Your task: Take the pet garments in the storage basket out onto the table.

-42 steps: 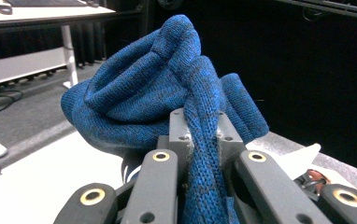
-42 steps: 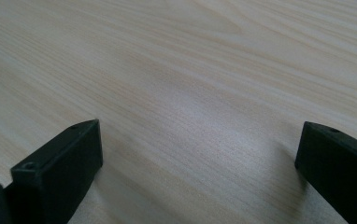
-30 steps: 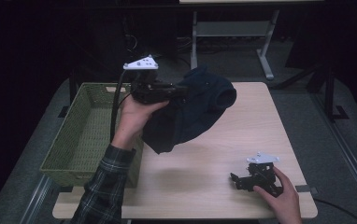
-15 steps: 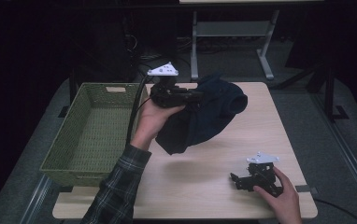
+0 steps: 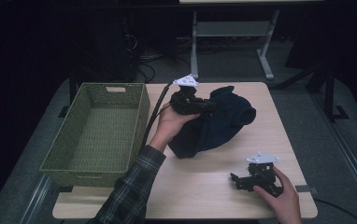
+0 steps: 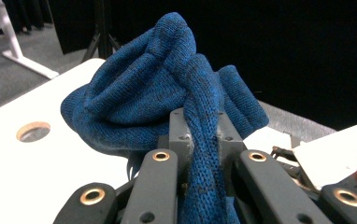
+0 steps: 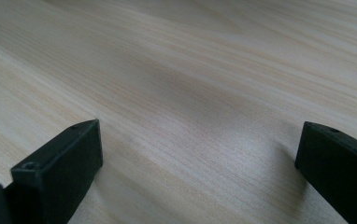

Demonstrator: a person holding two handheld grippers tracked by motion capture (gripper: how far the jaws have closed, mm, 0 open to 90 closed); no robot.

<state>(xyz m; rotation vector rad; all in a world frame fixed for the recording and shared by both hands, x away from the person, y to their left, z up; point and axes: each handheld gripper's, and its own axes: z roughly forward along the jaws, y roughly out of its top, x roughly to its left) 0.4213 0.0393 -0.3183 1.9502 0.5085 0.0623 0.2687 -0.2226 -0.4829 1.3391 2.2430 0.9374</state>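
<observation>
Tabletop [image 5: 204, 191], pale wood, its near left corner partly behind the plaid sleeve [image 5: 130, 186].

Woven green basket [image 5: 99, 130] on the tabletop's left side, nothing visible inside; its right rim sits just beside the left forearm and the trailing black cable.

Dark blue knitted garment [image 5: 218, 123] bunched mid-tabletop, lower folds resting on the wood, upper part lifted toward the left claw [image 5: 203, 105]. In the high view it reads almost black and its shape is hard to make out. The left gripper view shows blue knit [image 6: 167, 88], a twisted fold running down between the jaws and pinched there: left claw closed on the garment. The fabric hides the jaw tips.

Right claw [image 5: 242, 179] low at the tabletop's near right, well apart from the garment, hand wrapped round its body. The right gripper view shows its jaws spread wide over bare wood [image 7: 190, 93], nothing between them.
</observation>
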